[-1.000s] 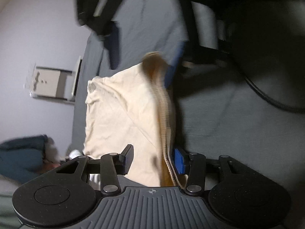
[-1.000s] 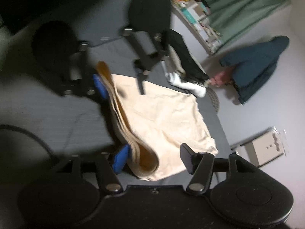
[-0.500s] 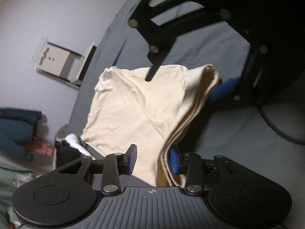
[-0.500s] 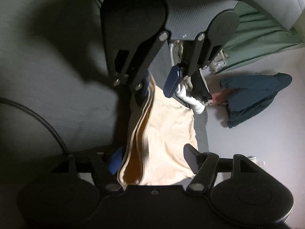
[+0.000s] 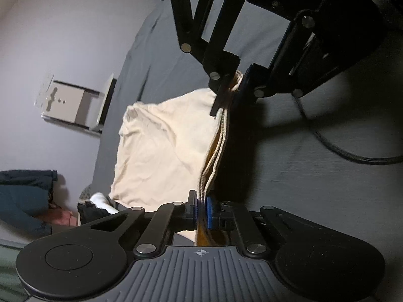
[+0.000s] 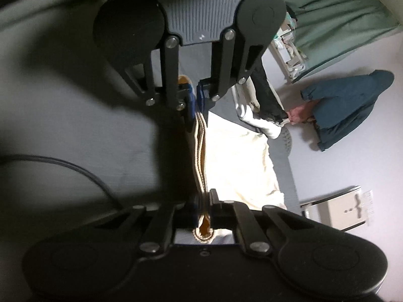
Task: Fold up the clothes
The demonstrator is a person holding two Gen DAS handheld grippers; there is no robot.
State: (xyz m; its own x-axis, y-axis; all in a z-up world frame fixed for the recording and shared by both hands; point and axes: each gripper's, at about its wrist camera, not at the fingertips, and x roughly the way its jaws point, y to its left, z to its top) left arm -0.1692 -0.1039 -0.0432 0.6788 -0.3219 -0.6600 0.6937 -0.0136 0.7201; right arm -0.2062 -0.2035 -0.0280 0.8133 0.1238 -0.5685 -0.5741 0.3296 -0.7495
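Note:
A cream garment (image 5: 161,148) with a ribbed waistband (image 5: 216,148) hangs over a grey bed (image 5: 314,176). My left gripper (image 5: 200,210) is shut on one end of the waistband. The right gripper (image 5: 235,85) faces it from above and pinches the other end. In the right wrist view the same cream garment (image 6: 236,166) drops from the taut waistband (image 6: 199,156), with my right gripper (image 6: 204,207) shut on the near end and the left gripper (image 6: 197,95) shut on the far end. The band's yellow inside shows at both grips.
Dark and white clothes (image 6: 262,110) are heaped on the bed's edge. A blue jacket (image 6: 347,103) lies on the pale floor, and a white box unit (image 6: 340,211) stands beside the bed. A black cable (image 6: 75,171) crosses the grey sheet. A green curtain (image 6: 340,12) hangs at the back.
Both grippers went from open to shut on the waistband ends. They turned to face each other, and the band is pulled straight between them.

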